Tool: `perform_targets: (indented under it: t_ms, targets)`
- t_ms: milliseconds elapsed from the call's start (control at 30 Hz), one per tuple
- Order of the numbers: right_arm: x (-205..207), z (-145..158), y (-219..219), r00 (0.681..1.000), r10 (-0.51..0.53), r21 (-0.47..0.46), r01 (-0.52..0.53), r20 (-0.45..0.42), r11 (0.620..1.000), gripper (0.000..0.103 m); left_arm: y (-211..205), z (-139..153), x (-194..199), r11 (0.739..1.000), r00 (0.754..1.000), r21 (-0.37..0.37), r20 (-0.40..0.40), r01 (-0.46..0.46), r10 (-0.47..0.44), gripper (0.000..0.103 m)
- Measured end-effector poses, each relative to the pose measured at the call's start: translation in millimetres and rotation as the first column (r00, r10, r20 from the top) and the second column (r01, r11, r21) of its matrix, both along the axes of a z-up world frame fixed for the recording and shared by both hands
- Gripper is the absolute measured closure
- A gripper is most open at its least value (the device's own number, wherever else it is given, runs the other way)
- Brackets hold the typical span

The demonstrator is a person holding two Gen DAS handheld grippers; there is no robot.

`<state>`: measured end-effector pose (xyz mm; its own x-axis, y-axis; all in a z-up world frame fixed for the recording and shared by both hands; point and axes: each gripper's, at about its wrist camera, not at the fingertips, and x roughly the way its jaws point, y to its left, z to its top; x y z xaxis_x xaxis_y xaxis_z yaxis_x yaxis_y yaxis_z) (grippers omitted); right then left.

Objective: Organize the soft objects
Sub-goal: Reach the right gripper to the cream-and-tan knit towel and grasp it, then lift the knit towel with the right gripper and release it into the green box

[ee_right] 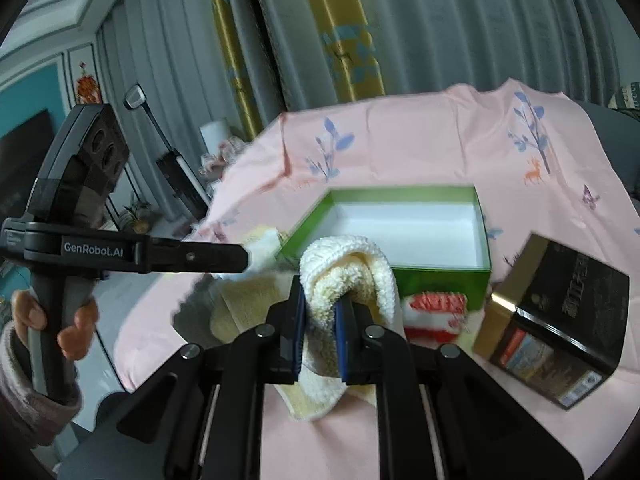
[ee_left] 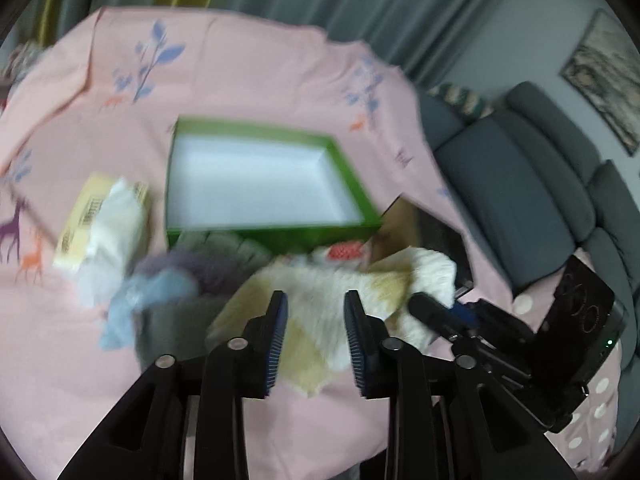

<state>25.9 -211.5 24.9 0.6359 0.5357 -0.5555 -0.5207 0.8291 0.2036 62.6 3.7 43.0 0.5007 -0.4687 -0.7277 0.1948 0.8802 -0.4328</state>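
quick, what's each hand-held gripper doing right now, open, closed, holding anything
Left hand-held gripper: open, nothing between its pads, above the cream towel.
Right hand-held gripper: closed on a fold of the cream towel.

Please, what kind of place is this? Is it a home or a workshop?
Most likely a home living room. A grey sofa stands beside the table, long curtains hang behind it, and a framed picture is on the wall. The table wears a pink printed cloth.

wrist views, angled down, sharing green box (ee_left: 256, 176)
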Motion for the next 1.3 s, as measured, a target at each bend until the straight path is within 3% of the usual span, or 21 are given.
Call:
perform_targets:
  t_ms: [100,367,400,467,500,533,633,733,867,1067,1300]
  targets:
    - [0,-15,-2,0.999,-0.007,-0.007,0.007,-0.046,1.0,0.09,7,-16,4,0.999,0.998,0.03,-0.053,-0.034,0.035,0.024]
    - [6,-35,-17,0.992,-0.045,0.005,0.045,-0.115,0.999,0.09,8,-40,17,0.998,0.99,0.015,-0.125,-0.06,0.061,0.022]
    - [6,-37,-18,0.992,-0.044,0.007,0.045,-0.12,0.999,0.089,7,-43,17,0.998,0.99,0.002,-0.129,-0.058,0.058,0.024]
    - [7,-41,-19,0.991,-0.04,0.005,0.041,-0.131,0.999,0.089,2,-45,17,0.999,0.99,-0.018,-0.135,-0.041,0.038,0.051]
    - [7,-43,-19,0.989,-0.038,0.005,0.039,-0.14,0.999,0.089,-3,-48,17,0.999,0.989,-0.031,-0.15,-0.022,0.017,0.073]
    - [8,-47,-19,0.988,-0.037,0.007,0.038,-0.15,0.999,0.089,-6,-49,17,0.999,0.987,-0.046,-0.16,-0.01,0.003,0.081]
    - [4,-52,-19,0.987,-0.024,0.016,0.027,-0.162,1.0,0.089,-17,-53,16,0.993,0.981,-0.112,-0.182,0.041,-0.061,0.091]
    - [-2,-49,-18,0.988,-0.008,0.016,0.01,-0.151,1.0,0.09,-17,-51,13,0.985,0.981,-0.167,-0.186,0.032,-0.063,0.092]
    - [-5,-26,-20,0.995,0.014,0.044,-0.01,-0.1,0.999,0.09,-11,-21,3,0.97,0.993,-0.238,-0.092,0.056,-0.08,0.092]
    - [0,37,-7,0.997,0.056,0.069,-0.059,0.055,0.996,0.09,-10,36,5,0.961,0.994,-0.254,0.028,0.111,-0.107,0.092]
    - [21,83,8,0.982,0.056,0.027,-0.062,0.183,0.998,0.09,-9,73,30,0.964,0.992,-0.242,0.092,0.107,-0.087,0.092]
